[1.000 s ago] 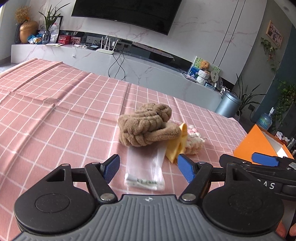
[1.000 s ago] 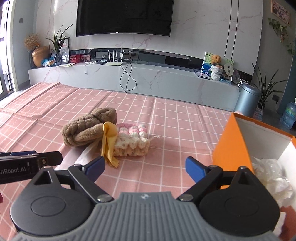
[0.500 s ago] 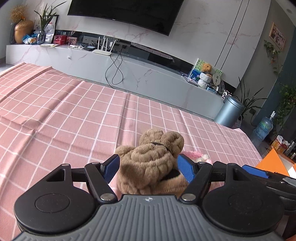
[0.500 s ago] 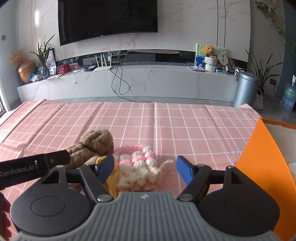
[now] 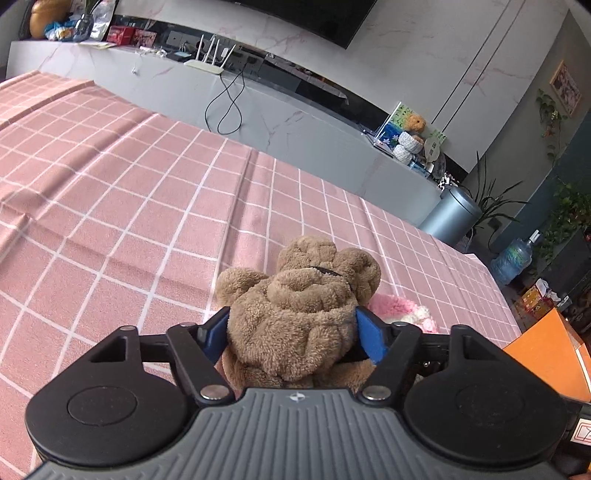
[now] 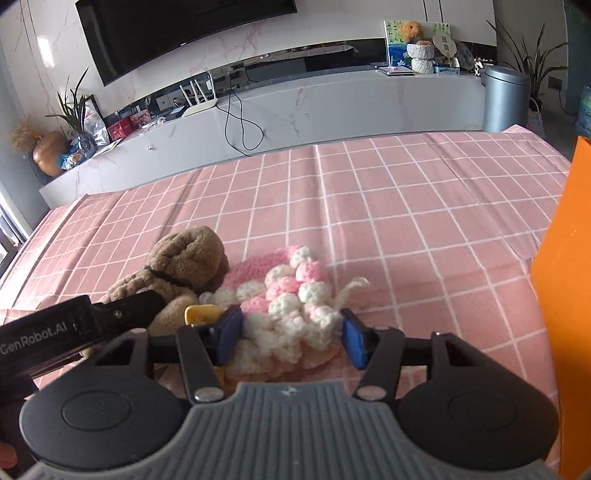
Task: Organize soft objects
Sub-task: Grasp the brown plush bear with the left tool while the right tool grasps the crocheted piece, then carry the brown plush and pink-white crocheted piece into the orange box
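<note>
Both grippers have come down onto the pink checked cloth (image 5: 147, 206): my left gripper (image 5: 293, 334) is closing around the brown plush bundle (image 5: 303, 295), my right gripper (image 6: 291, 338) is closing around the pink-and-white crochet piece (image 6: 291, 295) just beside it.

- A home living room: a large black wall-mounted television (image 6: 184, 33) hangs on white marble-look panels, far ahead of the claw.
- Below it runs a long low grey media bench (image 6: 295, 107) carrying a white router (image 5: 207, 66), potted plants and small ornaments.
- A worktop under a pink checked tablecloth (image 5: 129, 192) fills the foreground.
- A round grey metal bin (image 6: 504, 98) stands ahead to the right.
</note>
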Motion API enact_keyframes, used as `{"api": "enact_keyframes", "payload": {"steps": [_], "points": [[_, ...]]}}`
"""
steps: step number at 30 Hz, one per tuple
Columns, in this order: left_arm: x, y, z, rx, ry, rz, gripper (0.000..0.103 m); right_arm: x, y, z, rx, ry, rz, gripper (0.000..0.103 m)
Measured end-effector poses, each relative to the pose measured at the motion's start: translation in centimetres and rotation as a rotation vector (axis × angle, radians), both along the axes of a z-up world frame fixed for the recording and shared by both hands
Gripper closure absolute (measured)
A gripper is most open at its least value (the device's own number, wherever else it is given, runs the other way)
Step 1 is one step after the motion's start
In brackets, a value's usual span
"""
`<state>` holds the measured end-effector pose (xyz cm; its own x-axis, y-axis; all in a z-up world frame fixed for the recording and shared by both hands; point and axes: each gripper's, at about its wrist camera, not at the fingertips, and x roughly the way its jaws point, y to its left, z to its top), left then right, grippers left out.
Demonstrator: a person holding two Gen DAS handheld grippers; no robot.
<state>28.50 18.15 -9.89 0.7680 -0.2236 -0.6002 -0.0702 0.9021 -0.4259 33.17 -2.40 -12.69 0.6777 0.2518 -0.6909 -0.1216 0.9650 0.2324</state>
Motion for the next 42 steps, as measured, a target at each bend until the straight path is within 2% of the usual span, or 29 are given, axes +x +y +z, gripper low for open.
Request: {"api": "enact_keyframes", "payload": {"steps": [3,7,13,20,31,42], "points": [[-0.4,0.1,0.6,0.002,-0.025,0.014,0.037,-0.4,0.4,0.5,-0.042,-0.028,0.015,0.065],[-1.3,0.7,1.8,0.010,-0.054,0.063,0.042,-0.9,-0.3,1.2,-0.022,-0.038,0.002,0.081],[-3.7,0.8,4.6,0.018,-0.110,0.093,0.042,-3.0,-1.4,3.3,-0.063,-0.106,-0.010,0.082],[-7.7,-0.4,7.4,0.017,-0.150,0.100,0.042,-6.9,-3.3,6.1,-0.060,-0.177,-0.003,0.082],[-13.9,-4.8,10.6,0.099,-0.206,0.041,0.042,-15.0,-7.0,11.3,-0.035,-0.311,0.045,0.082],[-17.5,-9.8,13.0,0.182,-0.260,-0.044,0.042,-22.0,-12.1,14.8,-0.016,-0.418,0.012,0.082]]}}
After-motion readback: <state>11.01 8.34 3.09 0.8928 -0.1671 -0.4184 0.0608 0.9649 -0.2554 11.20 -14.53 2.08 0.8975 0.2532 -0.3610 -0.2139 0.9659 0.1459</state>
